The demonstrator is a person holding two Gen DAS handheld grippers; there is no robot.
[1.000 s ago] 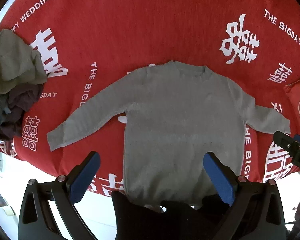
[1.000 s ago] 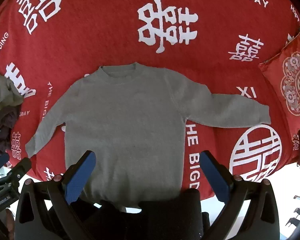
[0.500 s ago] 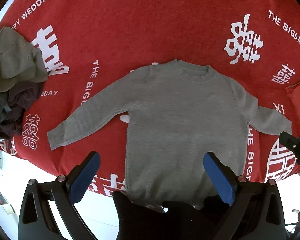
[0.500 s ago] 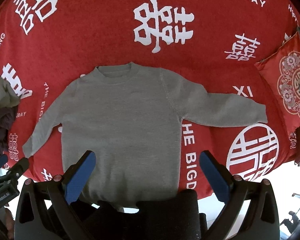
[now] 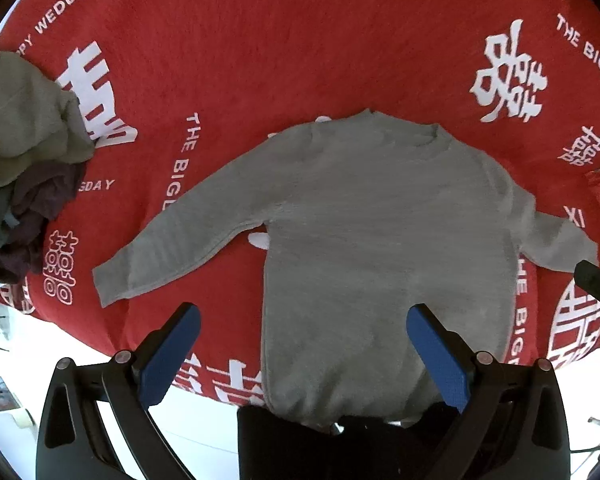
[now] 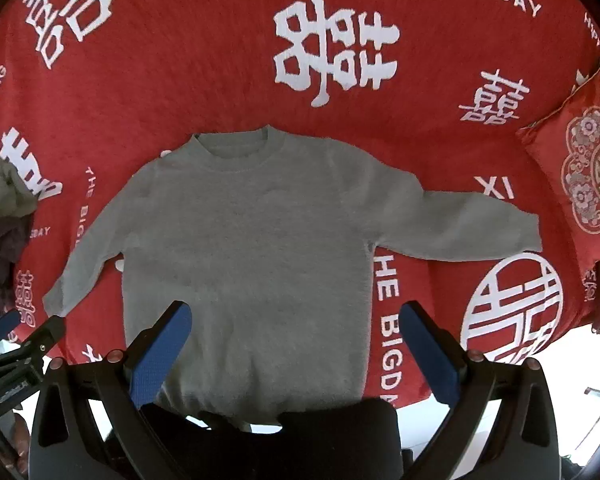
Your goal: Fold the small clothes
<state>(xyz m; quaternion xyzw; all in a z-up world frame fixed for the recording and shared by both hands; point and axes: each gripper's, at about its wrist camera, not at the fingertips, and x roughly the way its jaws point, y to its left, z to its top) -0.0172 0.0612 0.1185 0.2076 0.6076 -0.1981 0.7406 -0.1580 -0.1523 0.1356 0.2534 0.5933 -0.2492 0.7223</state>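
Observation:
A small grey sweater point(image 5: 380, 232) point(image 6: 252, 240) lies flat and face up on a red cloth, neck away from me, both sleeves spread out to the sides. My left gripper point(image 5: 304, 344) hovers open above its hem, blue pads wide apart with nothing between them. Over the hem too, my right gripper point(image 6: 296, 340) stands open and empty. Each gripper's tip shows at the edge of the other's view. The hem's near edge is hidden behind the gripper bodies.
The red cloth point(image 5: 300, 60) point(image 6: 180, 80) with white wedding print covers the surface. A heap of crumpled clothes point(image 5: 20, 160) sits at the left edge. A red patterned cushion point(image 6: 580, 184) lies at the right. The cloth's front edge drops off near me.
Both views have shifted slightly, so the sweater sits a little lower and further right in the left view. Both grippers stay open and the sweater has not been touched.

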